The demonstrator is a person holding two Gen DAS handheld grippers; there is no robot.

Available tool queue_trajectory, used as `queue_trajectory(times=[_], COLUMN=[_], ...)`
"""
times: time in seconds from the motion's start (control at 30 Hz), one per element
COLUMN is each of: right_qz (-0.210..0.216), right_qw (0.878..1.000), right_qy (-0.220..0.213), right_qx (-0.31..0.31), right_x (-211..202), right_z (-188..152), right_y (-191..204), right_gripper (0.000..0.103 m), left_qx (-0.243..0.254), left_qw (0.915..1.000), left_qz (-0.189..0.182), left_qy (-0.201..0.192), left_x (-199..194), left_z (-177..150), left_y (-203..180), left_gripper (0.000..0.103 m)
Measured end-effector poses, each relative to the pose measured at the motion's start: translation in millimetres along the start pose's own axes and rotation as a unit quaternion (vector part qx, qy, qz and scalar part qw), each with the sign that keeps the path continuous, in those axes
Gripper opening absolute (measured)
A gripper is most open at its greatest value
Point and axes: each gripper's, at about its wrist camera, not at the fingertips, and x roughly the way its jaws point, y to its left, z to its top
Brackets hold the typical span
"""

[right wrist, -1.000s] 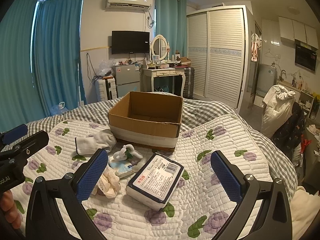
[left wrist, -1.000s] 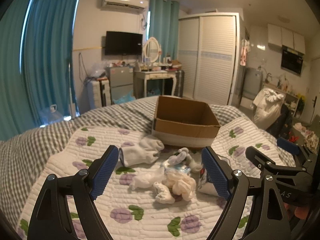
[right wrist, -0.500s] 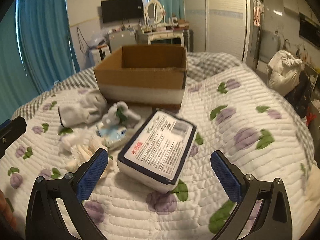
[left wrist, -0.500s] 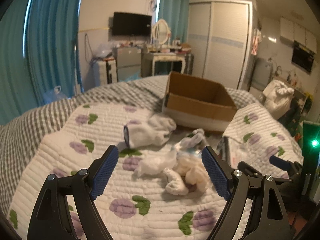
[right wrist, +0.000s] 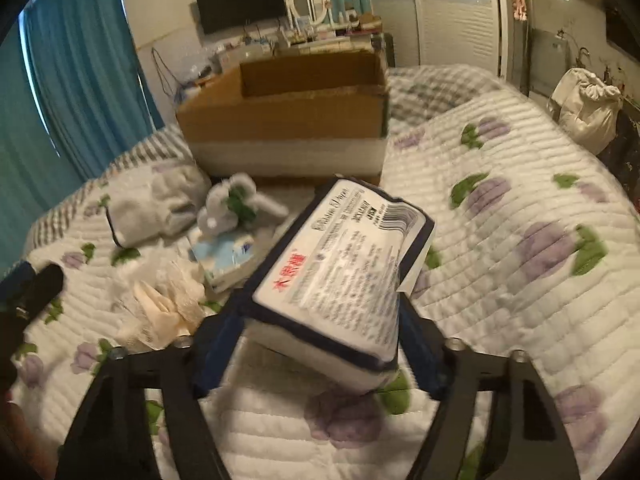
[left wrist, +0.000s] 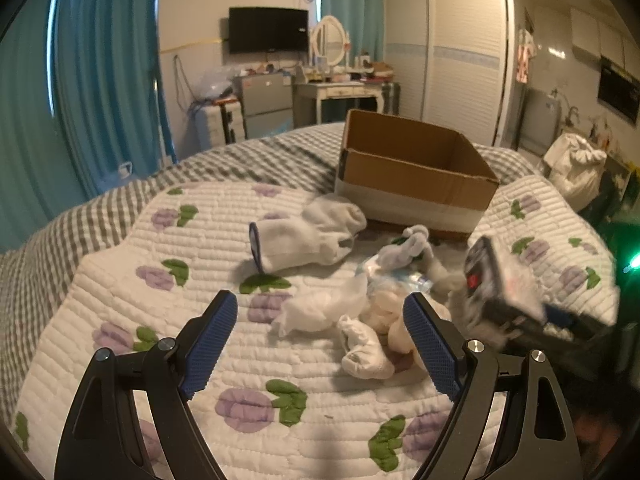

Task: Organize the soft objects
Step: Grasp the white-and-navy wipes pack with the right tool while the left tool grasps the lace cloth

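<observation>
Your right claw [right wrist: 320, 344] grips the tissue pack [right wrist: 340, 276], lifted off the bed [right wrist: 520, 240] before the box [right wrist: 288, 120] | your left claw [left wrist: 320, 344] gapes wide above the socks [left wrist: 360, 344]

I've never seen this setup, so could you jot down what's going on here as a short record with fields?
Place: quilted bed
Left gripper: open, empty, above the soft pile
Right gripper: shut on tissue pack, lifted
Container: cardboard box, open; contents hidden
Waiting: white socks, crumpled cloths
</observation>
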Motion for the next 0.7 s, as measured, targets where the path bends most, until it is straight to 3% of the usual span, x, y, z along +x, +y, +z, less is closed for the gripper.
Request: queue_trajectory(times=[0.2,0.3,0.33,0.4,0.57,0.63,0.7], right_qz=[-0.002,-0.011,-0.008,-0.001,0.012,0.020,0.023], right_qw=[0.998,0.996,0.995,0.995,0.995,0.995,0.996], right_qy=[-0.052,-0.068,-0.067,-0.060,-0.039,-0.036,-0.034], right_qx=[-0.023,-0.063,-0.073,-0.077,-0.088,-0.087,-0.084], right_x=[-42.5,-48.7,-47.3,-41.1,-30.1,-27.3,-25.6], right_z=[31.9,47.9,50.9,52.4,43.6,43.3,42.7], right_y=[-21.4,-21.6,-21.2,-20.9,-22.0,-21.3,-21.8], right_gripper=[0.064,0.064,0.064,0.064,0.064,0.064,0.064], left_qx=[0.013,0.017,0.019,0.027,0.031,0.038,0.043], left_qw=[0.9988,0.9984,0.9981,0.9970,0.9951,0.9945,0.9938], left_qz=[-0.047,-0.047,-0.049,-0.057,-0.049,-0.047,-0.044], left_qy=[0.003,0.025,0.032,0.046,0.081,0.085,0.093], left_x=[-0.4,15.2,21.2,34.6,70.5,78.4,84.2], left_z=[-1.3,-4.2,-5.6,-8.0,-17.0,-19.5,-21.4], left_y=[-27.8,-49.2,-56.6,-68.8,-74.9,-75.6,-76.4], left_gripper=[0.084,0.083,0.080,0.058,0.057,0.045,0.040])
